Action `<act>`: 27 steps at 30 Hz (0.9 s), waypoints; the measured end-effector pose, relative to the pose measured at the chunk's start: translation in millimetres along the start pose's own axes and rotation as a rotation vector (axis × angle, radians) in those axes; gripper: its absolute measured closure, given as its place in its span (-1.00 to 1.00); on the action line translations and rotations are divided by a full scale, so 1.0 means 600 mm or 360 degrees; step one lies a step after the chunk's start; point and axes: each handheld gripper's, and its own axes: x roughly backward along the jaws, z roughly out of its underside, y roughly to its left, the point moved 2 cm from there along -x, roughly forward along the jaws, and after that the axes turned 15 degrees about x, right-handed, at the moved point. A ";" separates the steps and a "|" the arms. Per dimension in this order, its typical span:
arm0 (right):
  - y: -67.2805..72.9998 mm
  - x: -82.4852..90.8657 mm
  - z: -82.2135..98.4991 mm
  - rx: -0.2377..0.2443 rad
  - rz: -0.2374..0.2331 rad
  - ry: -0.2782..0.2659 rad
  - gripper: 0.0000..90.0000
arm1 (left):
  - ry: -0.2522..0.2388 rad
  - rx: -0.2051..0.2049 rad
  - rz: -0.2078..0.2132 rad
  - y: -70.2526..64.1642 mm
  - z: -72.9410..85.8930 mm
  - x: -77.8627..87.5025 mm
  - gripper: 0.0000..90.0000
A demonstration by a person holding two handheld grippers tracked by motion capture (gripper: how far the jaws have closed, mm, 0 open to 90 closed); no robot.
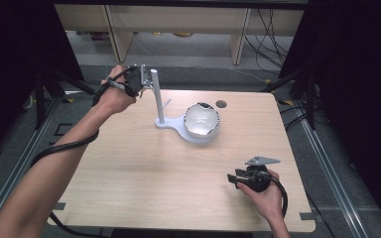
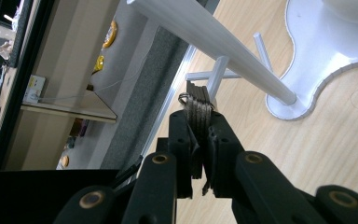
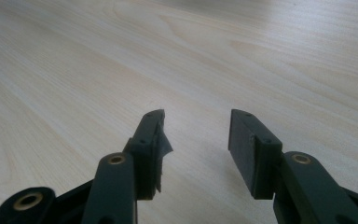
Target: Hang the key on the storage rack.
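A: The left gripper (image 1: 140, 82) hovers at the far-left corner of the table (image 1: 144, 183), its jaws clenched on a small metal ring (image 2: 184, 98) with a dark woven strap (image 2: 199, 114) pinched between the pads. Looks like a keyring.

B: And the white stand (image 1: 157, 96)?

A: Its upright pole rises just beside the gripper, at the gripper's right in the high view. The pole's long axis is vertical, and short pegs (image 2: 217, 74) branch off it. In the left gripper view, 1 peg lies just ahead of the ring, slightly to its right and not yet through it.

B: So the hang turns on that small gap?

A: I'd judge so: the ring must line up with the peg's tip and slide along it.

B: The right gripper (image 1: 234, 179)?

A: Well apart, resting near the table's front-right edge, jaws released with nothing between them. The left hand is plainly the nearer. A domed white lamp (image 1: 202, 119) sits on the stand's base.
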 end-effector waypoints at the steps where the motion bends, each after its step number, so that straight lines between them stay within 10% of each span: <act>1: -0.003 0.000 0.000 0.0032 0.0003 0.0002 0.25 | 0.0005 -0.0010 -0.0001 0.000 -0.001 0.000 0.81; 27: -0.005 -0.001 0.002 0.0025 -0.0012 0.0002 0.24 | 0.0067 -0.0094 -0.0011 0.005 -0.014 -0.003 0.79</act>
